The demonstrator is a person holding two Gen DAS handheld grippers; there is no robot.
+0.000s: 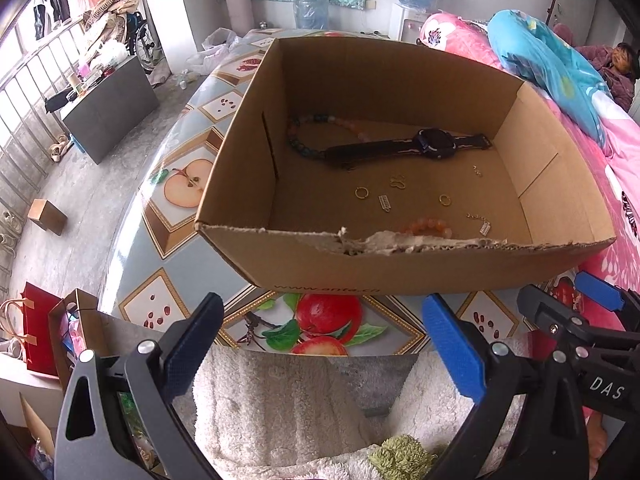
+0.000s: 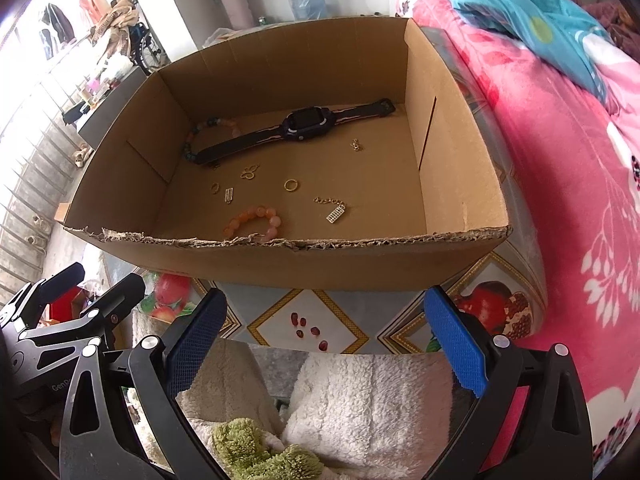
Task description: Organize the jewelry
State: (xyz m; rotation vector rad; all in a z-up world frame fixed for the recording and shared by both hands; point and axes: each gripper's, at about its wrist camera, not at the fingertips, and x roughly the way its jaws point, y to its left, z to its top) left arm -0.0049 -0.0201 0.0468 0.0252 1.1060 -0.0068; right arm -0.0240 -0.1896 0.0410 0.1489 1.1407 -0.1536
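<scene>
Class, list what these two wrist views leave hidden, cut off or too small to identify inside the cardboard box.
- Orange bead bracelet: left wrist view, its near half hidden by the open brown cardboard box's torn front wall.
- Multicoloured bead necklace: right wrist view, partly covered by the black smartwatch's strap.
- Small gold trinket: left wrist view, too small to identify.
- Printed text on the box front: left wrist view, too blurred to read surely.

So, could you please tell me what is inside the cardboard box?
The cardboard box holds a black watch, an orange bead bracelet, a multicoloured bead bracelet partly under the strap, gold rings and small charms.
</scene>
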